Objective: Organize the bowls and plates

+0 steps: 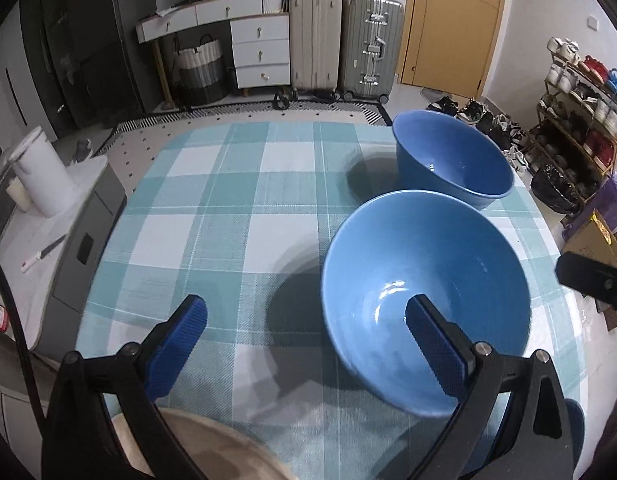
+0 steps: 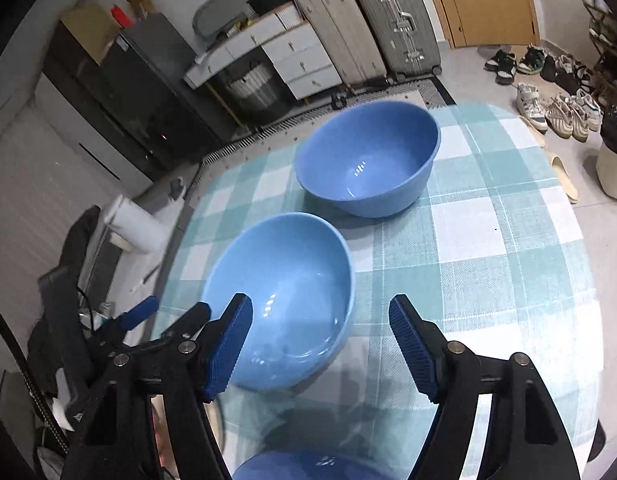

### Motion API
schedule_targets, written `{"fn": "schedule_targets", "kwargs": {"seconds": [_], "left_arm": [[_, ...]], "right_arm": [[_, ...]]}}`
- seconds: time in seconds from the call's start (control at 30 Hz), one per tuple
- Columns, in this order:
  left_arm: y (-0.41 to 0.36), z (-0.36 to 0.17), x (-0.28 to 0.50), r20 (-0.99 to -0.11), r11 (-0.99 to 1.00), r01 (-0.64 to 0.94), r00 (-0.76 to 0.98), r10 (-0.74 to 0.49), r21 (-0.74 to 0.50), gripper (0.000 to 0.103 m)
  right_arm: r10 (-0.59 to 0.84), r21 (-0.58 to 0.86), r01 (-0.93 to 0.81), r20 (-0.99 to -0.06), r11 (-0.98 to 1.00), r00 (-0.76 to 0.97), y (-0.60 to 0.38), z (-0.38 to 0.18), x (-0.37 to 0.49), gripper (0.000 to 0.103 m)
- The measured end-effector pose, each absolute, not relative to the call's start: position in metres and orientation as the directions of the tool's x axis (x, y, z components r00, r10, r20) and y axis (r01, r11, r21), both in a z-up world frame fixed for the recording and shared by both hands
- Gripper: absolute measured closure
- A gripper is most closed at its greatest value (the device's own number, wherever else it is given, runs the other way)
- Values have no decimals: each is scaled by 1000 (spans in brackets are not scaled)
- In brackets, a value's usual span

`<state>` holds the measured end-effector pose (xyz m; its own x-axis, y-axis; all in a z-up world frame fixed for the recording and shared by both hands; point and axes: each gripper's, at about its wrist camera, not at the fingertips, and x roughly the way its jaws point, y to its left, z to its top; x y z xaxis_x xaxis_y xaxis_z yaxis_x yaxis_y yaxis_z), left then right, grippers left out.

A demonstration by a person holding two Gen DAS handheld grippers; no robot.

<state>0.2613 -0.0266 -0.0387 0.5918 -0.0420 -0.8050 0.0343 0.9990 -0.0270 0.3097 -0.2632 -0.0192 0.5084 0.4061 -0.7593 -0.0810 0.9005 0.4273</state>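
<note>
I see my left gripper [image 1: 306, 326] wide open, one finger over the near bowl [image 1: 426, 300] but gripping nothing. My right gripper [image 2: 320, 326] is open and empty too. The far bowl [image 1: 454, 158] sits by the tabletop's [image 1: 236, 208] far edge, just beyond the near one.

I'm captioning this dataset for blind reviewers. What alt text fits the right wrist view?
An open right hand-held gripper hovers over a checked tablecloth, its left finger in front of the near blue bowl. A second blue bowl sits farther back, apart from the first; suitcases and shoes stand beyond.
</note>
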Motion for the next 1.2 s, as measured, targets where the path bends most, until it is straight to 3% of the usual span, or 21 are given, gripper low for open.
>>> {"fn": "schedule_targets", "kwargs": {"seconds": [0.17,0.27,0.6,0.67,0.83,0.93,1.0,1.1,1.2], "left_arm": [[-27,-47,275,-819,999,38,572,-43,-26,2],[-26,-51,281,-827,999,37,561,-42,-25,2],[-28,-66,297,-851,997,50,521,-71,-53,2],[-29,-68,299,-855,996,54,513,-84,-65,3],[-29,-72,303,-854,993,67,507,-115,-94,5],[-29,-76,305,-864,994,68,493,-103,-80,19],[-28,-80,306,-873,996,59,479,-91,-71,44],[-28,-87,308,-890,994,67,444,-104,-83,62],[-30,-91,307,-899,991,81,418,-131,-107,71]], "right_arm": [[401,420,-63,-799,905,448,-262,-45,336,34],[415,424,-68,-823,903,389,-258,-60,347,55],[395,396,-73,-845,915,362,-255,-79,367,55],[389,389,-77,-848,918,360,-254,-80,368,60],[384,380,-82,-856,921,347,-249,-86,374,62],[378,373,-83,-862,924,336,-245,-89,376,62],[378,373,-79,-866,924,329,-242,-91,375,63],[370,361,-88,-871,928,324,-237,-91,377,69],[366,353,-97,-876,930,316,-232,-94,379,80]]}}
